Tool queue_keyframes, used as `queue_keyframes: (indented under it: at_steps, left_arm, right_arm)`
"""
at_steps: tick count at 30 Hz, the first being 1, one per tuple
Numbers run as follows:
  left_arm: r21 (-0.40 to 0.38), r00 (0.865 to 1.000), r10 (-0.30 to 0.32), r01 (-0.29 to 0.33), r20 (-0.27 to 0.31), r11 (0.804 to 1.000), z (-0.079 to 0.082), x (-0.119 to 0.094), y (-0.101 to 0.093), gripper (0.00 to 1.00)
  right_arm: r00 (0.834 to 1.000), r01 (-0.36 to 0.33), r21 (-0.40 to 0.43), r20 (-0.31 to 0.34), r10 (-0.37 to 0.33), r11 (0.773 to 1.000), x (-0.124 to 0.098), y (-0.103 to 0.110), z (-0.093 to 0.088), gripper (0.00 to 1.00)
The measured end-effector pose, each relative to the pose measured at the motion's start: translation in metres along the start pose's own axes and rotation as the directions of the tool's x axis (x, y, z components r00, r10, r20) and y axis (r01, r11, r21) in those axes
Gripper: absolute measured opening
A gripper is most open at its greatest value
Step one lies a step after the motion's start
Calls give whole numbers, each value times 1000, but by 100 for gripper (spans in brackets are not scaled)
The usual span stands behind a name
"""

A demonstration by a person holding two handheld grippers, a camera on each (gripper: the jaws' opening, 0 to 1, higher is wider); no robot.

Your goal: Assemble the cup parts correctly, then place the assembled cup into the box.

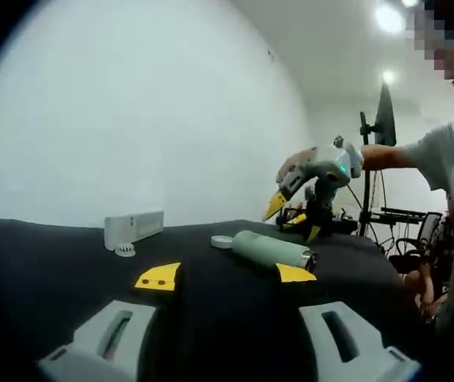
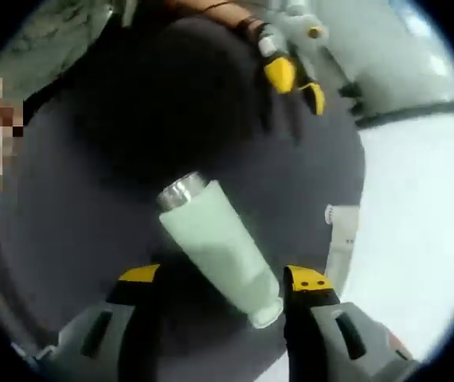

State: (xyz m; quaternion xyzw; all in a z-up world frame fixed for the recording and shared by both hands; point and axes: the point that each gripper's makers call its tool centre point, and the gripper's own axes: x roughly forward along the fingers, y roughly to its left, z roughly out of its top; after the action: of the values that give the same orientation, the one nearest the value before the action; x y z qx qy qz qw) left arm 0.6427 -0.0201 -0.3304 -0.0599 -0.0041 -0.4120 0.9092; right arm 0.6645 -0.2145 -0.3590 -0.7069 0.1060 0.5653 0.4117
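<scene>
I see the black table (image 1: 211,278) carrying everything. The pale green cup (image 1: 271,249) lies on its side near mid-table, steel mouth toward me. A white box (image 1: 134,228) sits well left of the cup, a small ridged cap (image 1: 124,251) just before it. A lid (image 1: 221,242) touches the cup's far end. Right gripper (image 2: 223,278) hangs over the cup, jaws apart, straddling it. Left gripper (image 1: 225,275) jaws apart, holding nothing.

box (image 2: 340,243) blurred, small lid (image 1: 124,251) indistinct
</scene>
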Motion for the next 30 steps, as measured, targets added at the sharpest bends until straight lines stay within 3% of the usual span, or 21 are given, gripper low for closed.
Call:
queue_keyframes:
  at_steps: [3, 7, 10, 12, 15, 17, 22, 28, 30]
  left_arm:
    - [0, 1000, 2, -2, 10, 1000, 2, -1, 1, 46]
    - [-9, 1000, 10, -10, 28, 1000, 6, -3, 4, 45]
    - [-8, 1000, 15, -15, 27, 1000, 5, -3, 6, 44]
    - [-9, 1000, 16, -16, 24, 1000, 4, -3, 6, 44]
    - [-5, 1000, 15, -15, 14, 1000, 2, -2, 6, 44]
    - [-3, 1000, 16, -16, 9, 1000, 0, -2, 7, 44]
    - [-7, 1000, 18, -18, 4, 1000, -2, -2, 8, 44]
    - [-13, 1000, 26, -26, 9, 1000, -1, -3, 11, 43]
    - [-13, 1000, 28, -28, 9, 1000, -1, -3, 11, 43]
  right_arm:
    - [999, -48, -83, -12, 47, 995, 9, 3, 3, 57]
    - [995, -97, -95, 3, 98, 991, 20, 2, 2, 57]
    - [987, -143, -76, 61, 148, 987, 31, 6, 10, 57]
    - [982, -171, -116, 57, 178, 978, 40, 10, 10, 56]
    - [981, -177, -117, 62, 185, 977, 52, 10, 4, 51]
    - [979, -164, -163, 93, 181, 973, 57, 9, 11, 52]
    - [969, -211, -151, 100, 227, 966, 54, 10, 15, 49]
    - [969, -202, -124, 117, 216, 972, 51, 12, 16, 46]
    - [969, -202, -72, 127, 210, 977, 49, 13, 16, 45]
